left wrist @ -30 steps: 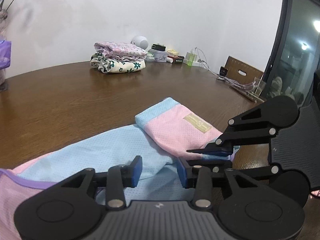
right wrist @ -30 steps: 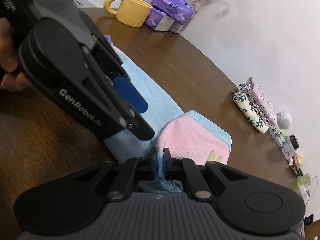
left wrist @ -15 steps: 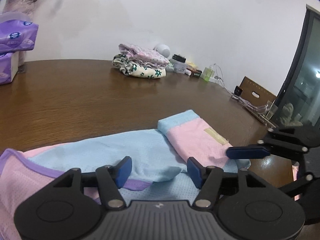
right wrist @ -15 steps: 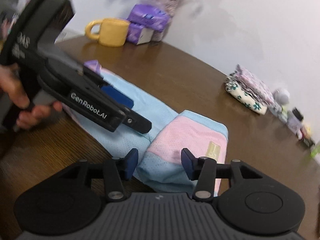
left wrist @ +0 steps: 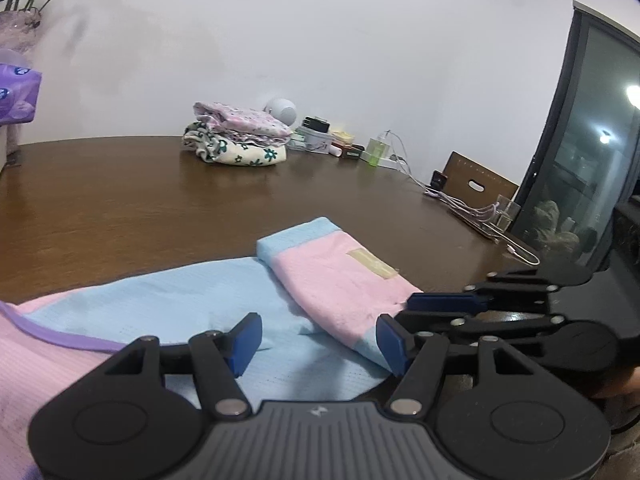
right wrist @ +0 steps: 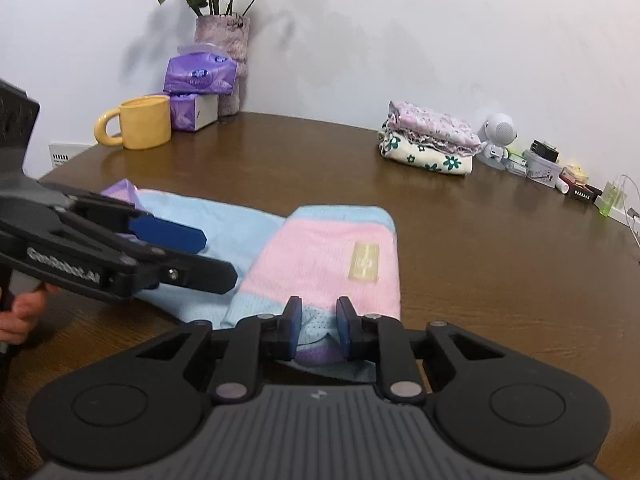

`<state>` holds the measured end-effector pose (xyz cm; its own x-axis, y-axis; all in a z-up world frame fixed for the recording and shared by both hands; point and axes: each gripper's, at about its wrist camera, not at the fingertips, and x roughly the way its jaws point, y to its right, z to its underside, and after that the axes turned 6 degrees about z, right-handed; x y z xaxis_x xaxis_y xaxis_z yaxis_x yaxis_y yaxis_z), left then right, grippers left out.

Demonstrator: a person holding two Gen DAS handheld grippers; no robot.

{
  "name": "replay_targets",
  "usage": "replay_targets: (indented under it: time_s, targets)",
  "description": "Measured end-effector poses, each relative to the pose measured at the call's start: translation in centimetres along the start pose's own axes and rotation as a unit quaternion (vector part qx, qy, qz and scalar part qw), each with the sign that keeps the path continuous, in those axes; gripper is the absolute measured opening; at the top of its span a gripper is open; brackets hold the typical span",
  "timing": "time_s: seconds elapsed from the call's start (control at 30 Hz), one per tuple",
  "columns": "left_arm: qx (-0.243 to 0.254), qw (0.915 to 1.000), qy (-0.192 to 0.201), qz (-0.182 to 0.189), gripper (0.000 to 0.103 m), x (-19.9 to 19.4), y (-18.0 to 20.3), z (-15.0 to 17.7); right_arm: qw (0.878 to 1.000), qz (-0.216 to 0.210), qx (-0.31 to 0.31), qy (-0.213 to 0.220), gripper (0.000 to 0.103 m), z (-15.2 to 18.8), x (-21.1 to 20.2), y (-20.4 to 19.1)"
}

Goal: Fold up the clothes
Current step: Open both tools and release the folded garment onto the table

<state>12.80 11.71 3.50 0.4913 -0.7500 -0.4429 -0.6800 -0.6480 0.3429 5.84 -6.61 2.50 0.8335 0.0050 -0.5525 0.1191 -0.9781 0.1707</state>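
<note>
A pink and light-blue mesh garment (left wrist: 344, 284) (right wrist: 320, 256) lies on the brown table (left wrist: 120, 208), its right part folded over with a beige label on top. My left gripper (left wrist: 318, 332) hovers open over the blue part, with nothing pinched; in the right wrist view the left gripper (right wrist: 216, 258) reaches in from the left. My right gripper (right wrist: 318, 320) is at the near edge of the folded part. Its jaws are closing and a raised ridge of blue and purple cloth fills the gap between the pads. In the left wrist view the right gripper (left wrist: 416, 308) comes in from the right.
A stack of folded clothes (right wrist: 430, 140) (left wrist: 236, 140) sits at the back of the table. A yellow mug (right wrist: 140, 128), purple tissue packs (right wrist: 200, 76) and a vase (right wrist: 222, 36) stand at the far left. Small items and cables (left wrist: 472, 208) line the far right edge.
The right gripper let go of the cloth, rolled level, opened, then narrowed again on the folded part's near edge. The left jaws opened wider.
</note>
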Motion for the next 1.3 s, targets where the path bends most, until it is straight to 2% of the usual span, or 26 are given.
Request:
replay_targets:
  time_s: [0.17, 0.2, 0.23, 0.37, 0.43, 0.57, 0.63, 0.83, 1.3]
  targets:
    - [-0.001, 1.0, -0.004, 0.001, 0.07, 0.1, 0.2, 0.2, 1.0, -0.005, 0.027, 0.015, 0.024, 0.6, 0.1, 0.3]
    - [-0.001, 1.0, -0.004, 0.001, 0.071, 0.1, 0.3, 0.2, 0.999, -0.006, 0.036, 0.018, 0.032, 0.7, 0.0, 0.5]
    - [-0.001, 1.0, -0.005, -0.001, 0.073, 0.1, 0.4, 0.2, 0.999, -0.006, 0.045, 0.02, 0.044, 0.9, -0.1, 0.7]
    - [-0.002, 1.0, -0.007, -0.007, 0.086, 0.1, 0.8, 0.5, 0.995, -0.024, 0.09, 0.024, 0.062, 1.7, -0.5, 2.4]
    - [-0.004, 0.9999, -0.008, -0.01, 0.091, 0.2, 1.0, 0.6, 0.994, -0.027, 0.104, 0.026, 0.077, 2.1, -0.5, 3.2]
    - [-0.008, 0.9997, -0.018, -0.013, 0.1, 0.4, 1.5, 0.9, 0.992, -0.024, 0.12, 0.019, 0.088, 2.8, -0.4, 4.6]
    - [-0.01, 0.9996, -0.023, -0.014, 0.101, 0.5, 1.7, 1.1, 0.992, -0.029, 0.123, 0.016, 0.101, 3.1, -0.4, 4.9]
    - [-0.014, 0.9993, -0.032, -0.015, 0.102, 0.7, 1.8, 1.3, 0.994, -0.028, 0.099, 0.032, 0.103, 3.9, -0.6, 3.9]
    - [-0.019, 0.9992, -0.027, -0.022, 0.102, 0.6, 1.5, 1.2, 0.993, -0.019, 0.112, -0.008, 0.103, 4.3, 0.5, 4.4]
